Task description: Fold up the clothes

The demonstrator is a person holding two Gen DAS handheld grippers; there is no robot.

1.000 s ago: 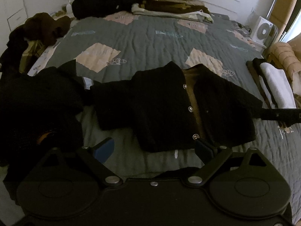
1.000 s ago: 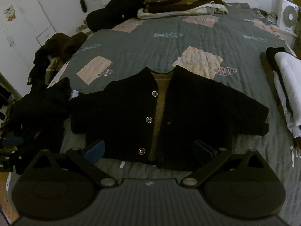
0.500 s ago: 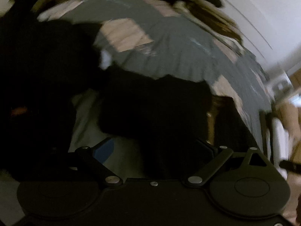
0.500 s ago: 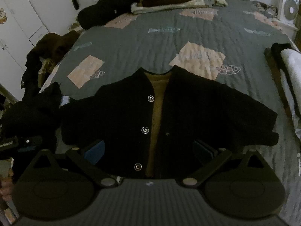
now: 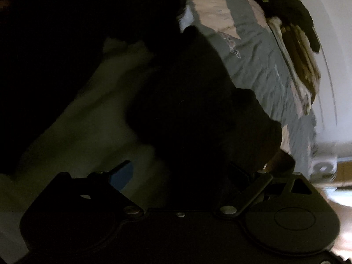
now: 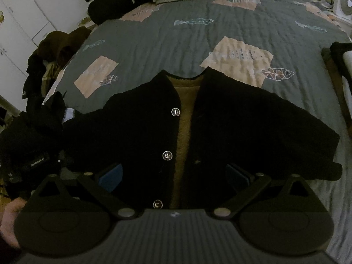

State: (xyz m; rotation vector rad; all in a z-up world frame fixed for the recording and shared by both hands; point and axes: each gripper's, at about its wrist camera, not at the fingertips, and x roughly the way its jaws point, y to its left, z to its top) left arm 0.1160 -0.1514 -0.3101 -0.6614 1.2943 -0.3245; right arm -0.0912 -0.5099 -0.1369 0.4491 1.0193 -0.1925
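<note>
1. The black jacket (image 6: pixel 198 132) lies flat, front up, near the bed's (image 6: pixel 253 33) foot edge, its long axis sleeve to sleeve along that edge.
2. The left gripper (image 5: pixel 176 176), jaws wide and holding nothing, hangs over the sleeve (image 5: pixel 187 110) at the left edge; it is the nearer.
3. The right gripper (image 6: pixel 173 176), wide open and empty, hovers above the jacket's hem.
</note>
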